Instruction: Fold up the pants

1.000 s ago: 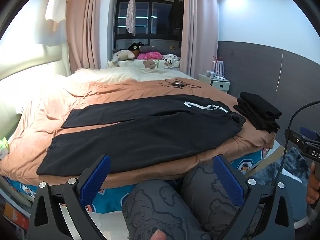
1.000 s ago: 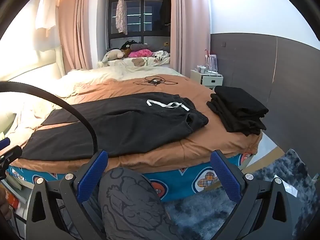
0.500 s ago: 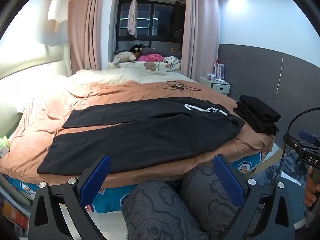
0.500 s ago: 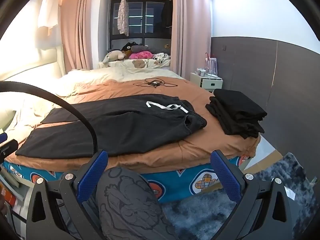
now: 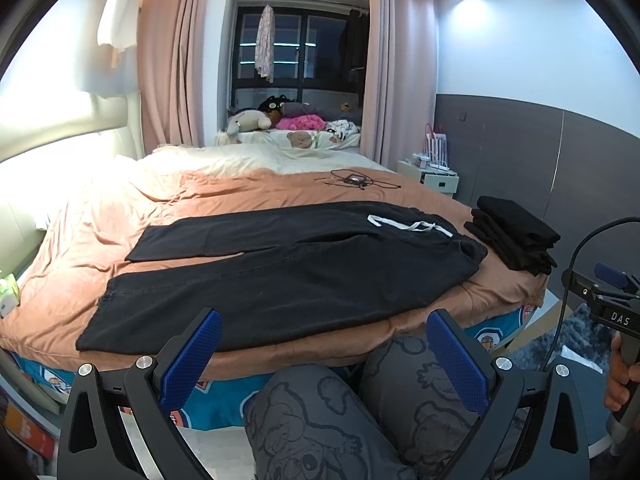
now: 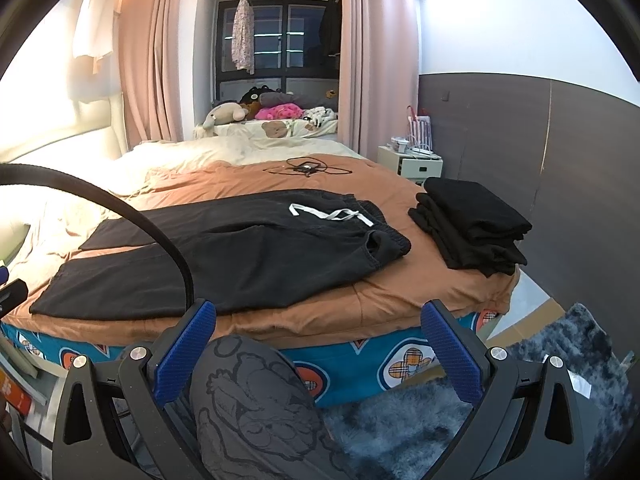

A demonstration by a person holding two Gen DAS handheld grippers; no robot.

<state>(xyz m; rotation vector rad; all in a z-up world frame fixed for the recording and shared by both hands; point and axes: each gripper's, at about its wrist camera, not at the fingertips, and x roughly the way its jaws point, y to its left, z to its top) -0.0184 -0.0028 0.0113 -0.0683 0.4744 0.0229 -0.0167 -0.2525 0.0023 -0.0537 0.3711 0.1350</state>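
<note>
Left gripper (image 5: 324, 356): fingers spread wide, holding nothing; blue pads (image 5: 192, 360) hang off the bed's near edge, above the person's knees (image 5: 360, 408).
Right gripper (image 6: 316, 350): fingers likewise wide apart and empty, low in front of the mattress side, 1 knee (image 6: 256, 396) between them.
Pants (image 5: 288, 276): black, spread flat on the brown blanket (image 5: 100, 240), at 12 o'clock from both grippers and apart from them. Waistband toward 2 o'clock, the 2 leg hems toward 10 o'clock; legs lie side by side, slightly parted at the hems.
Drawstring (image 5: 408, 226): white, lying loose on the waistband.
Folded stack (image 6: 472, 224): black garments piled on the blanket at 2 o'clock, near the waistband but not touching it.
Cable (image 6: 132, 220): dark, arcs across the right wrist view over the pant legs.
Hand (image 5: 620, 372): at 3 o'clock in the left wrist view, wrapped round the other gripper's handle.
Far side: a small device with cords (image 5: 356, 179) on the blanket at 12 o'clock; plush toys (image 5: 280, 118) by the window.
</note>
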